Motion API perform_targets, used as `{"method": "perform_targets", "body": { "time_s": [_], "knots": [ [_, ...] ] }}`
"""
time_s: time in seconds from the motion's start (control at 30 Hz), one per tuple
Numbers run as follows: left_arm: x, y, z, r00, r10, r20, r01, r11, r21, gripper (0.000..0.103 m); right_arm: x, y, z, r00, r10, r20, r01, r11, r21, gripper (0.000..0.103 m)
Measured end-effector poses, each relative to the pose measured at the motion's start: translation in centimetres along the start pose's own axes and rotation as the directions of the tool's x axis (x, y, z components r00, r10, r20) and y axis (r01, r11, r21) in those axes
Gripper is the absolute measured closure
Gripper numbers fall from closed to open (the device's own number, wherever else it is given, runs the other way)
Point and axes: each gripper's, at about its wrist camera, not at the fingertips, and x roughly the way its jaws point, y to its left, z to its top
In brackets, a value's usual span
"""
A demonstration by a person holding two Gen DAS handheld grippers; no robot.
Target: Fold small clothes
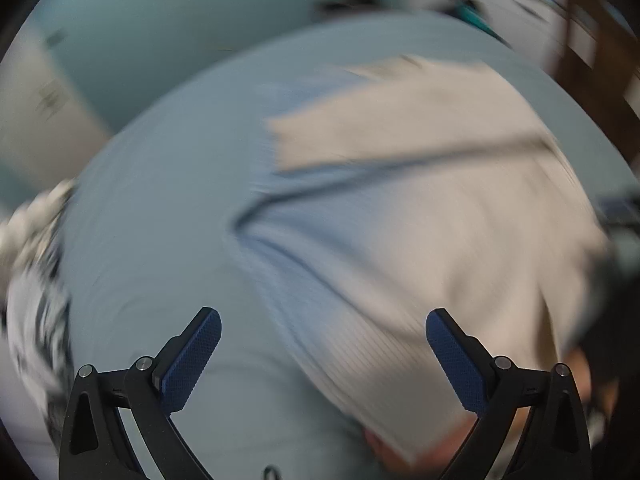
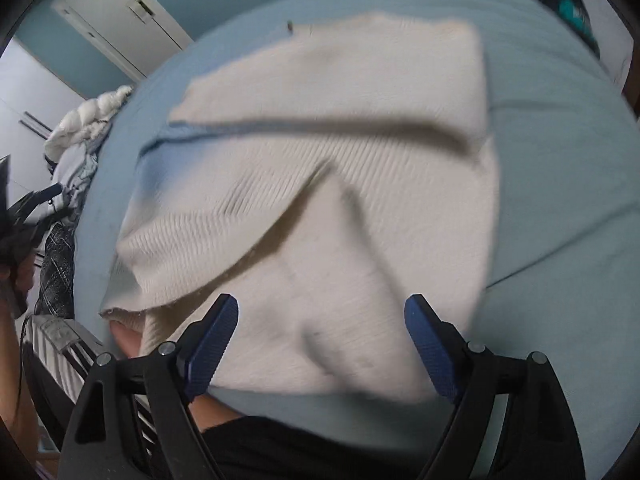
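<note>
A cream ribbed knit garment (image 2: pixel 320 160) lies partly folded on a light blue bed sheet (image 2: pixel 560 168), with one flap turned over its middle. My right gripper (image 2: pixel 322 322) hangs above the garment's near edge, jaws wide apart, nothing between the blue pads. In the blurred left wrist view the same garment (image 1: pixel 420 220) spreads to the right and centre. My left gripper (image 1: pixel 322 334) is open over the sheet (image 1: pixel 160 220) and the garment's left edge, holding nothing.
A pile of other clothes (image 2: pixel 76 148) in white, grey and dark plaid lies at the bed's left edge, seen also as a blurred pile (image 1: pixel 32 272). A white cupboard door (image 2: pixel 116 12) stands behind. A person's dark clothing (image 2: pixel 280 448) is at the near edge.
</note>
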Motion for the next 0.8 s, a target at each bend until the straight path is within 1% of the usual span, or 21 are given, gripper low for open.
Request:
{"method": "perform_targets", "body": {
  "time_s": [0.07, 0.1, 0.13, 0.17, 0.2, 0.23, 0.27, 0.33, 0.37, 0.4, 0.47, 0.5, 0.53, 0.57, 0.6, 0.63, 0.67, 0.7, 0.73, 0.77, 0.8],
  "knots": [
    [-0.3, -2.4, 0.1, 0.998, -0.05, -0.033, 0.054, 0.992, 0.111, 0.0, 3.2, 1.0, 0.3, 0.993, 0.0, -0.118, 0.009, 0.997, 0.07, 0.02],
    [-0.2, -4.0, 0.3, 0.997, -0.056, -0.059, 0.066, 0.983, 0.172, 0.0, 4.3, 1.3, 0.7, 0.99, 0.029, -0.141, -0.016, 0.995, 0.095, 0.02],
    [0.1, -5.2, 0.6, 0.995, -0.05, -0.084, 0.067, 0.975, 0.213, 0.0, 5.1, 2.0, 0.8, 0.989, 0.044, -0.139, -0.029, 0.994, 0.104, 0.02],
    [0.9, -7.2, 0.7, 0.99, -0.03, -0.136, 0.067, 0.96, 0.273, 0.0, 5.6, 2.8, 0.8, 0.992, 0.029, -0.119, -0.018, 0.995, 0.093, 0.02],
    [1.5, -8.5, 0.6, 0.984, -0.015, -0.176, 0.07, 0.947, 0.315, 0.0, 5.4, 2.3, 1.6, 0.994, 0.026, -0.102, -0.017, 0.996, 0.087, 0.02],
    [2.3, -9.9, 0.3, 0.976, 0.005, -0.217, 0.077, 0.927, 0.368, 0.0, 4.6, 1.6, 2.8, 0.996, 0.033, -0.08, -0.026, 0.996, 0.085, 0.02],
    [3.3, -11.7, -0.4, 0.965, 0.047, -0.257, 0.077, 0.889, 0.451, 0.0, 4.7, 1.6, 3.0, 0.997, 0.041, -0.064, -0.035, 0.995, 0.092, 0.02],
    [4.7, -13.6, -1.2, 0.95, 0.123, -0.288, 0.056, 0.838, 0.543, 0.0, 4.6, 0.5, 3.7, 0.998, 0.039, -0.053, -0.033, 0.992, 0.119, 0.02],
    [5.7, -14.4, -1.8, 0.935, 0.171, -0.31, 0.042, 0.817, 0.576, 0.0, 4.0, -0.6, 3.4, 0.998, 0.042, -0.047, -0.035, 0.989, 0.144, 0.02],
    [6.7, -15.1, -2.2, 0.92, 0.212, -0.331, 0.029, 0.803, 0.596, 0.0, 3.3, -1.5, 3.3, 0.998, 0.048, -0.044, -0.04, 0.986, 0.163, 0.02],
    [8.1, -15.8, -2.7, 0.9, 0.245, -0.36, 0.024, 0.797, 0.603, 0.0, 2.8, -2.4, 3.1, 0.997, 0.064, -0.036, -0.057, 0.981, 0.183, 0.02],
    [9.0, -16.1, -3.0, 0.884, 0.28, -0.374, 0.009, 0.79, 0.613, 0.0, 2.0, -2.4, 3.1, 0.998, 0.062, -0.03, -0.055, 0.982, 0.179, 0.02],
    [9.5, -16.1, -3.5, 0.873, 0.31, -0.378, -0.006, 0.78, 0.625, 0.0, 1.6, -2.6, 3.6, 0.998, 0.055, -0.024, -0.05, 0.984, 0.172, 0.02],
    [10.3, -16.0, -3.9, 0.858, 0.343, -0.383, -0.021, 0.767, 0.642, 0.001, 1.3, -2.6, 3.6, 0.999, 0.042, -0.013, -0.04, 0.985, 0.166, 0.02],
    [10.5, -15.7, -3.8, 0.856, 0.351, -0.38, -0.032, 0.768, 0.639, 0.003, 1.0, -2.8, 3.6, 0.999, 0.034, -0.001, -0.034, 0.986, 0.164, 0.02],
    [10.8, -15.0, -3.6, 0.852, 0.378, -0.361, -0.064, 0.76, 0.646, 0.017, 0.4, -2.9, 4.0, 0.999, 0.032, 0.005, -0.033, 0.986, 0.165, 0.02],
    [11.0, -14.0, -3.6, 0.842, 0.408, -0.352, -0.095, 0.755, 0.649, 0.051, 0.3, -2.9, 4.1, 1.0, 0.028, 0.012, -0.03, 0.985, 0.17, 0.02],
    [11.3, -13.0, -3.6, 0.83, 0.417, -0.37, -0.104, 0.768, 0.632, 0.067, 0.3, -2.7, 4.1, 1.0, 0.025, 0.018, -0.028, 0.984, 0.174, 0.02],
    [11.5, -11.9, -3.4, 0.822, 0.403, -0.403, -0.099, 0.798, 0.595, 0.081, 0.1, -2.9, 4.1, 0.999, 0.023, 0.023, -0.027, 0.984, 0.176, 0.02],
    [11.4, -10.6, -3.3, 0.82, 0.369, -0.438, -0.086, 0.836, 0.542, 0.086, 0.0, -3.0, 4.0, 0.999, 0.026, 0.027, -0.03, 0.984, 0.178, 0.02],
    [10.7, -9.4, -2.9, 0.836, 0.318, -0.448, -0.074, 0.874, 0.48, 0.09, -0.1, -3.0, 4.0, 0.999, 0.03, 0.027, -0.035, 0.983, 0.178, 0.02]
  ]
}}
